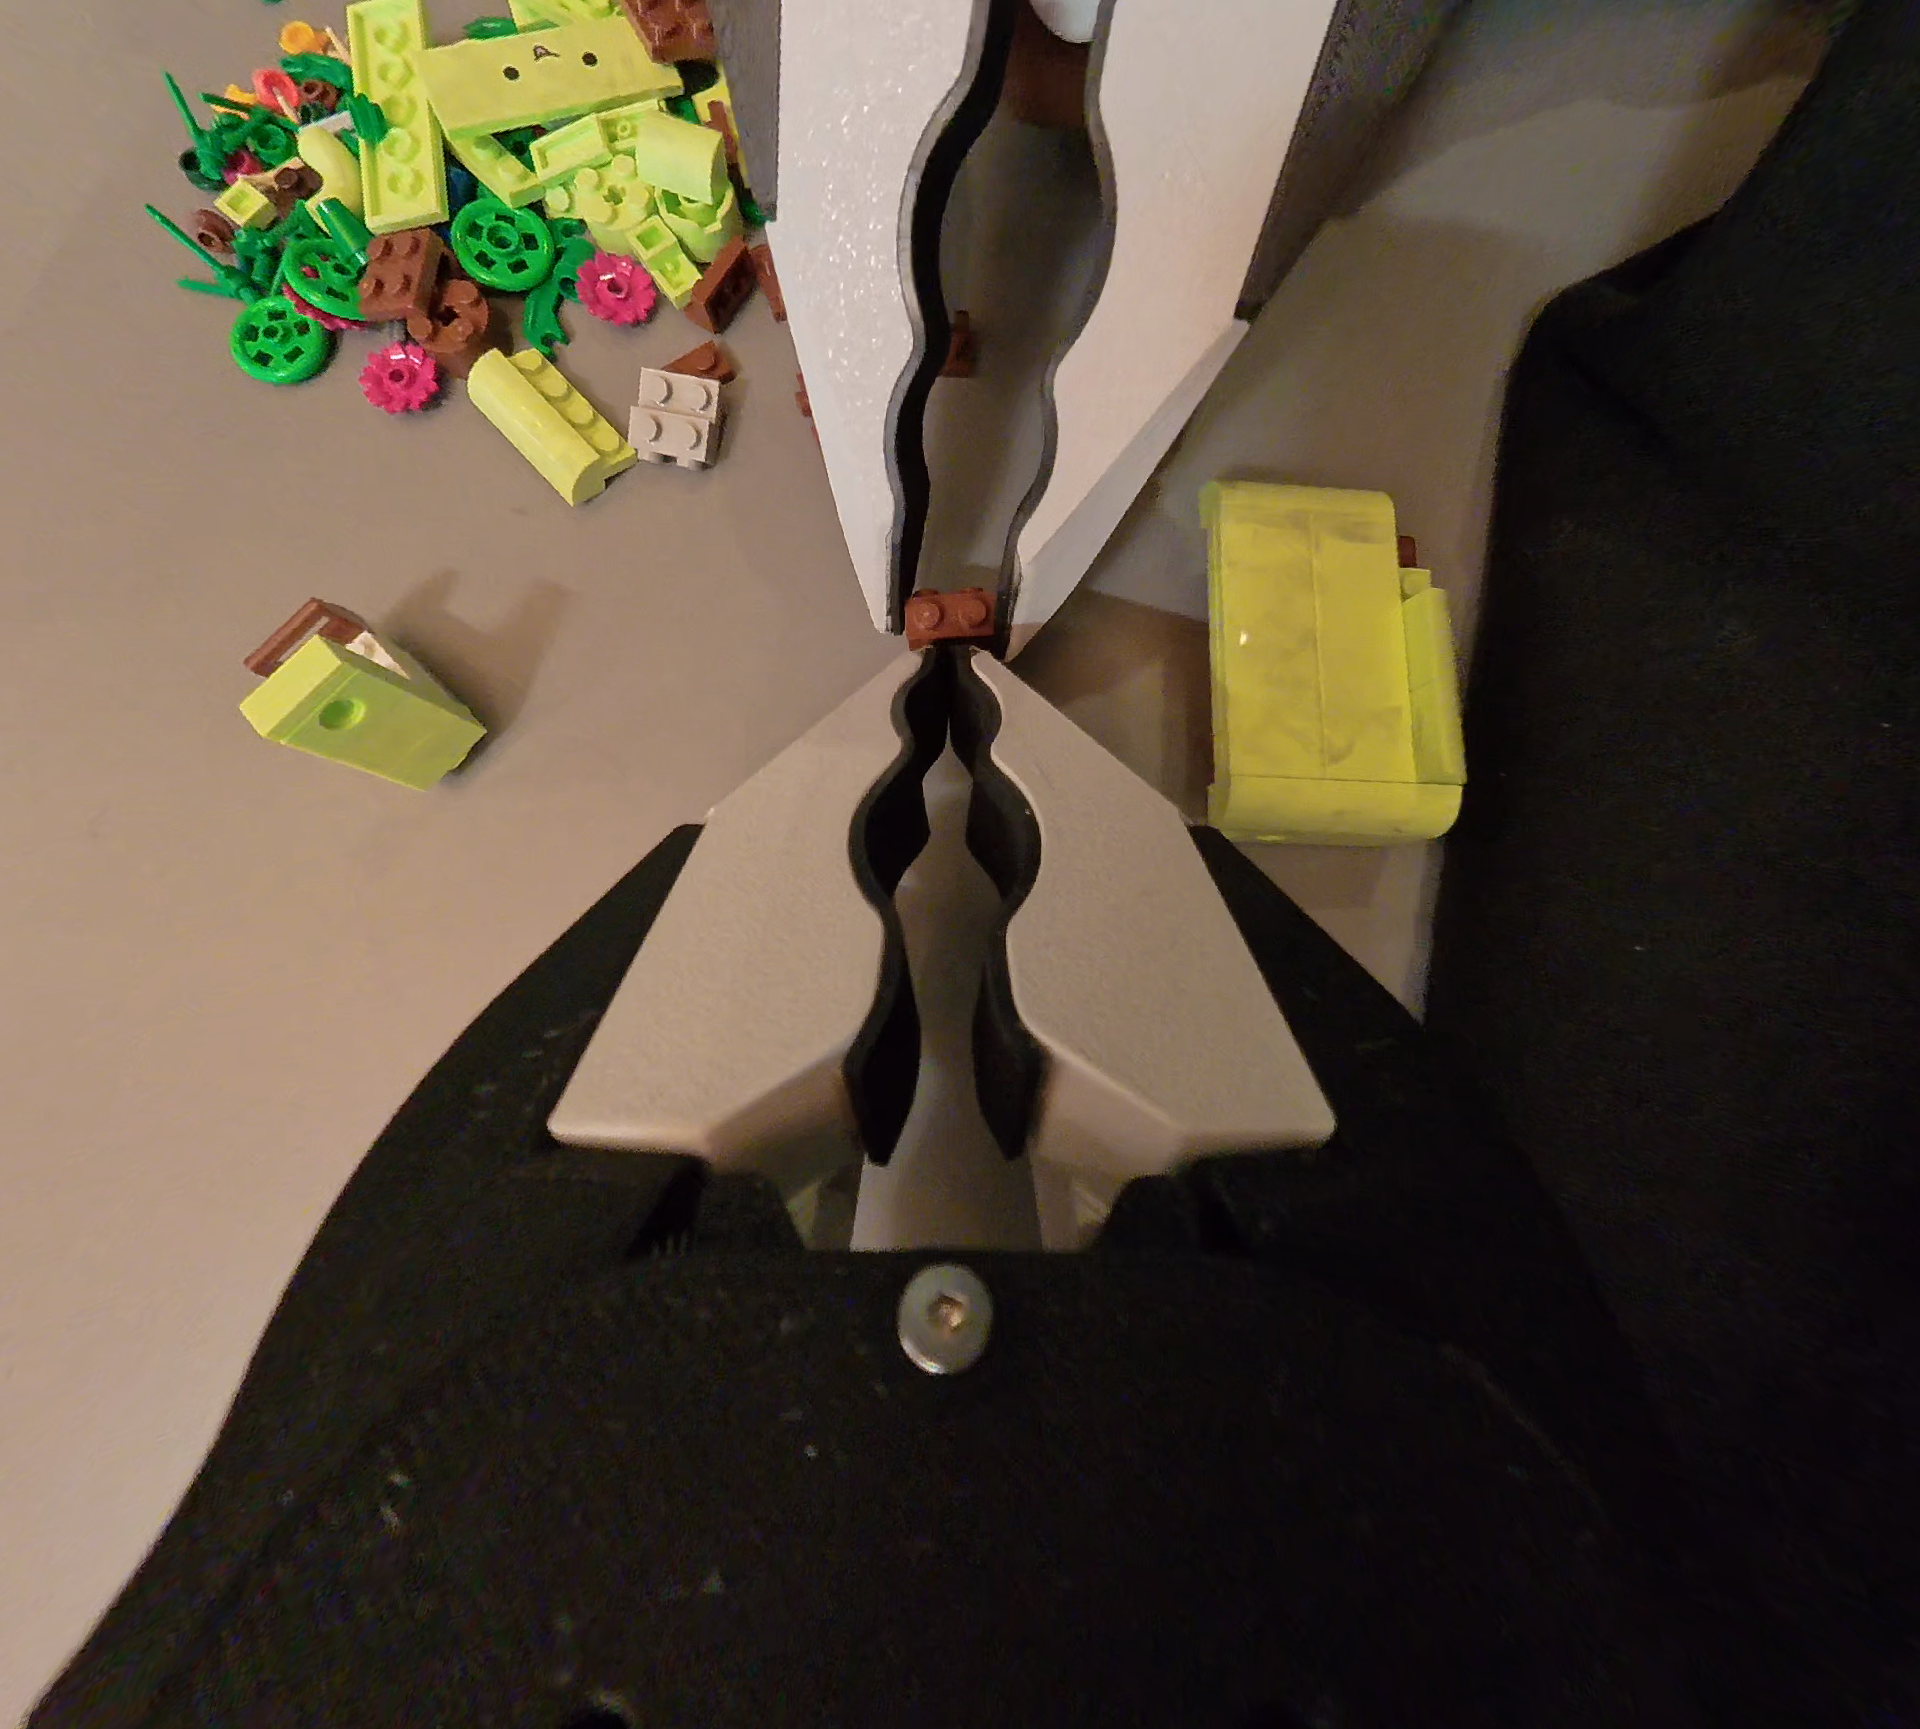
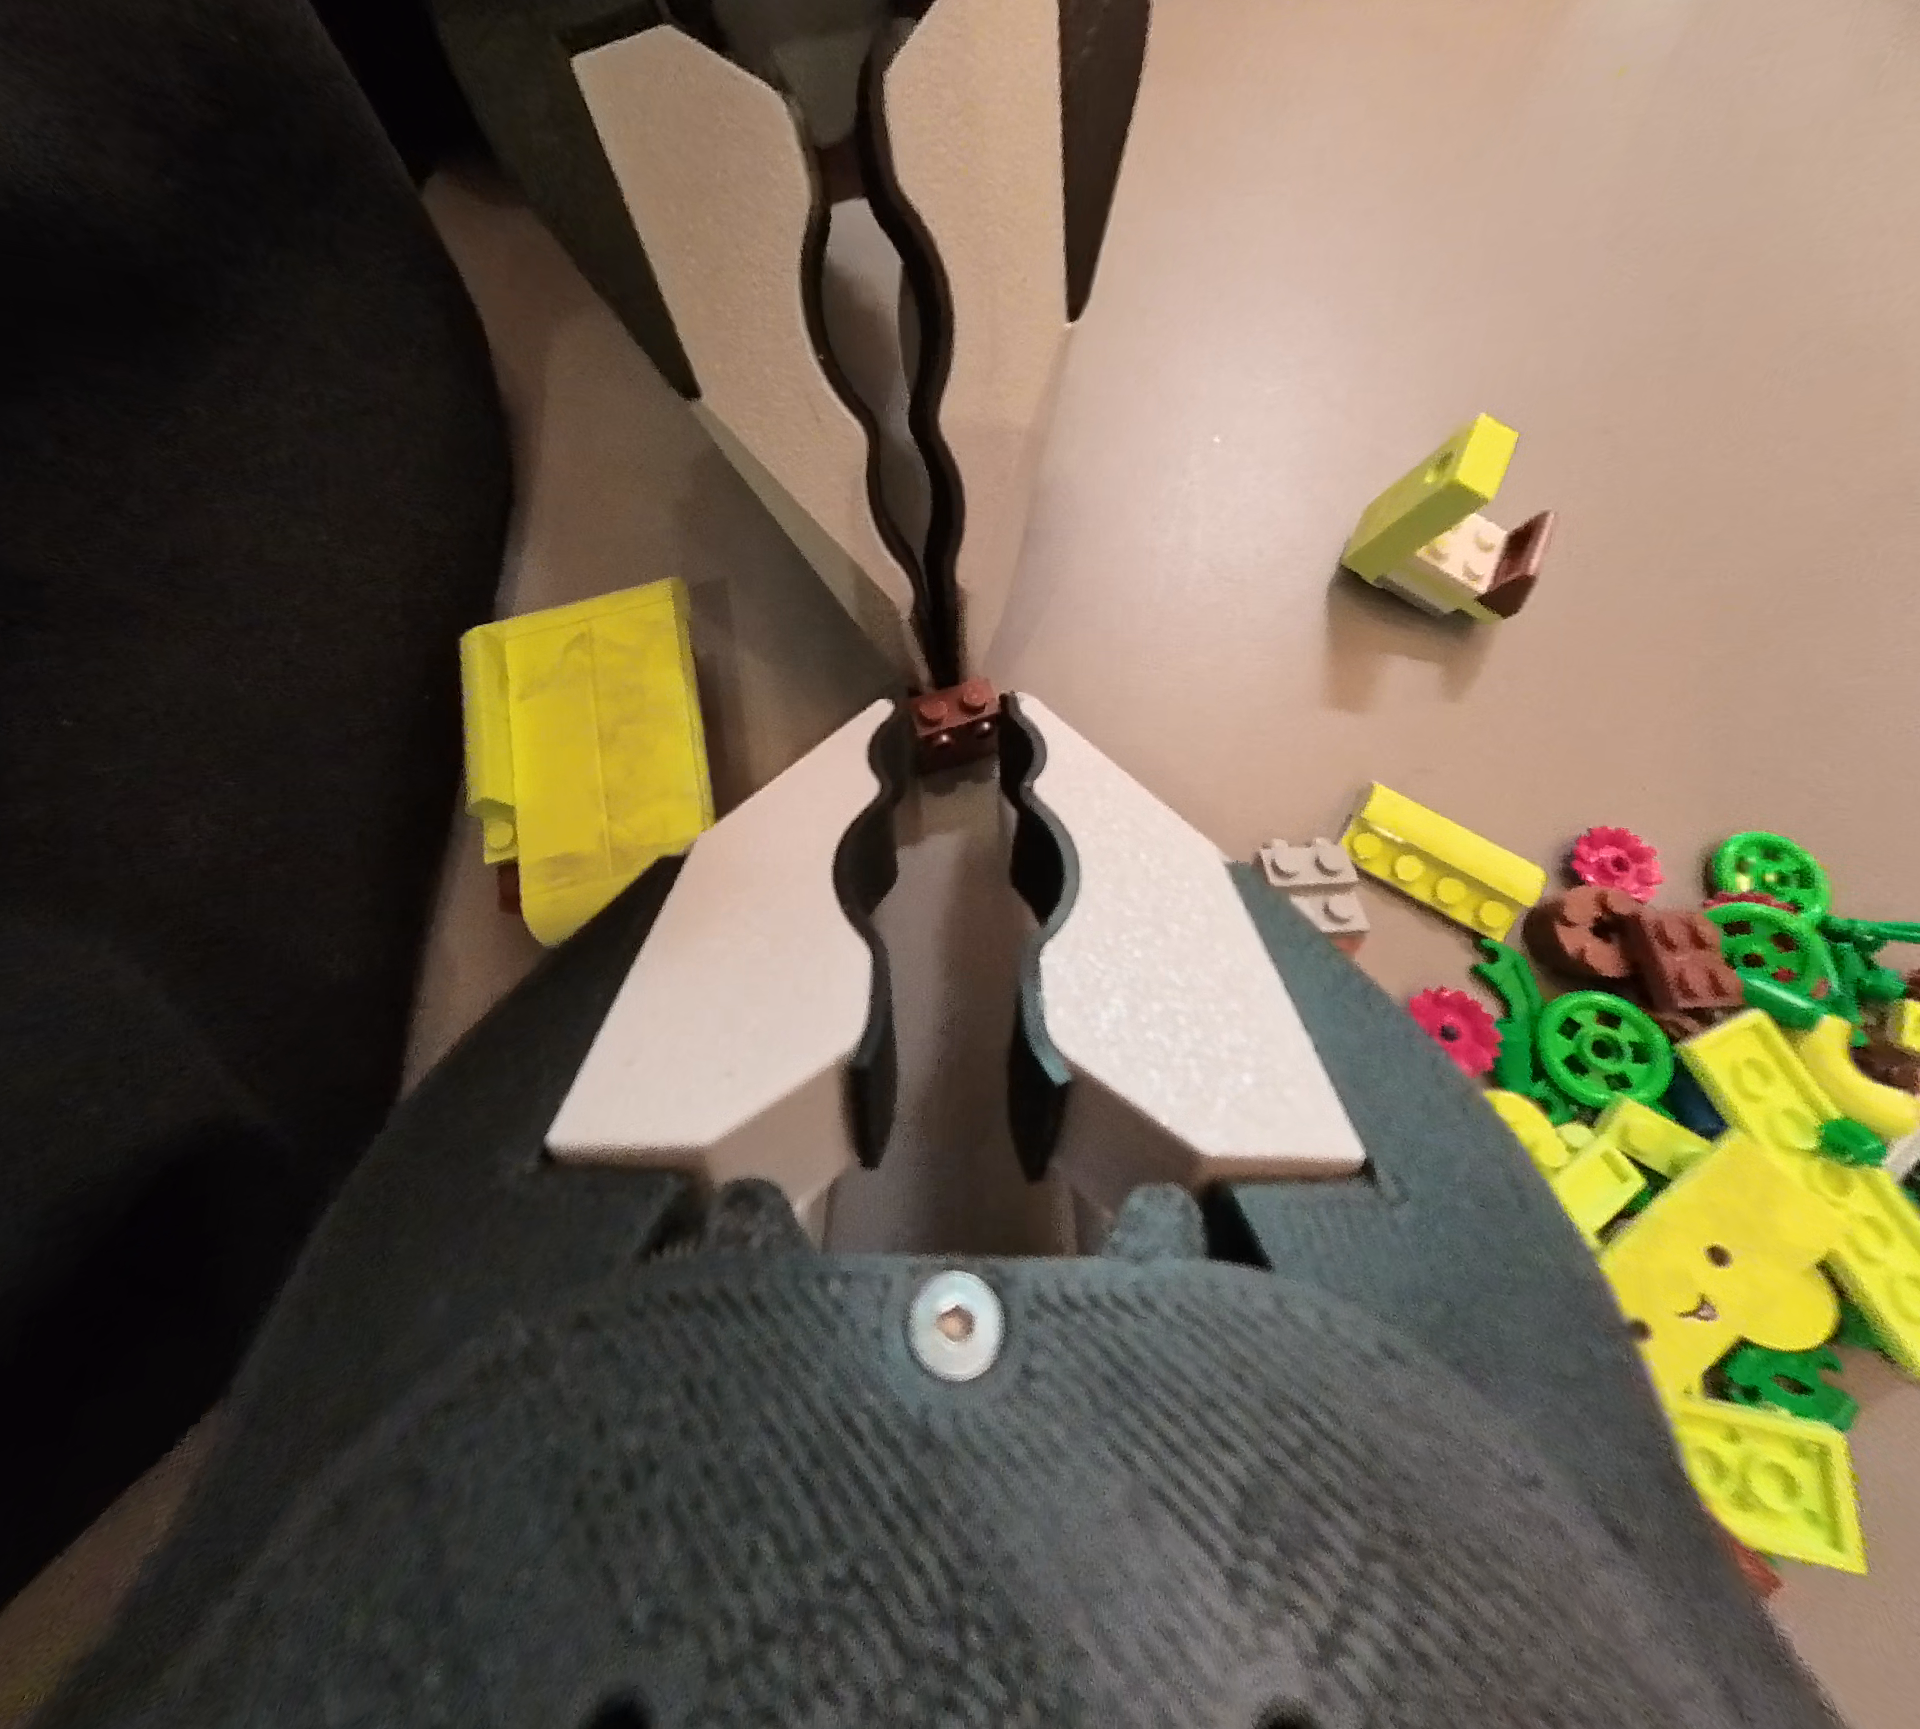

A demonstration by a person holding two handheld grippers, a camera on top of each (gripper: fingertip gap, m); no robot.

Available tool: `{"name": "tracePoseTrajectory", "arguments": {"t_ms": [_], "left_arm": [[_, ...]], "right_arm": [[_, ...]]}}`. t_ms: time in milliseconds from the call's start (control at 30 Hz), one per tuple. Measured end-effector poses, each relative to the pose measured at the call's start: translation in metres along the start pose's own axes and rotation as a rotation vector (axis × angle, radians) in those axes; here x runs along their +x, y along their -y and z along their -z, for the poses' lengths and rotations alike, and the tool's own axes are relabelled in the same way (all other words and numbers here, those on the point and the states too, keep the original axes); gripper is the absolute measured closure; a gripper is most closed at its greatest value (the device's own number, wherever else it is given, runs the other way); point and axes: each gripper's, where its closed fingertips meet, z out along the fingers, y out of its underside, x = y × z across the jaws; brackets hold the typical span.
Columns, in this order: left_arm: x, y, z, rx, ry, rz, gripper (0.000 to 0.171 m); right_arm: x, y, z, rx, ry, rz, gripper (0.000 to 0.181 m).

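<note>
right gripper (image 2: 958, 734): clamped on the small brown brick (image 2: 956, 729), frame centre
left gripper (image 1: 948, 656): pinched closed, tips at that brick's edge
writing: none readable
brick pile (image 1: 468, 173): upper left, left view

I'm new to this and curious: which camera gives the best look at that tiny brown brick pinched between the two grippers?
The right wrist view: the brown brick shows its studded top and side clearly. The left wrist view shows it smaller, as a thin strip at the fingertips.
</note>
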Motion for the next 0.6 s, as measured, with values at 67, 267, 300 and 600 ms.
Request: {"name": "tracePoseTrajectory", "arguments": {"t_ms": [67,267,300,600], "left_arm": [[0.002,0.000,0.001,0.010,-0.037,0.036,0.169],[-0.004,-0.013,-0.004,-0.056,-0.003,0.020,0.169],[-0.004,-0.012,-0.004,-0.050,-0.007,0.024,0.169],[-0.026,0.022,0.016,0.211,-0.015,0.154,0.171]], "right_arm": [[-0.001,0.002,0.001,0.015,-0.016,0.042,0.167],[0.016,0.022,0.023,0.162,-0.136,0.107,0.166],[0.014,0.022,0.024,0.178,-0.119,0.082,0.166],[0.034,0.031,0.049,0.365,0.039,-0.306,0.167]]}}
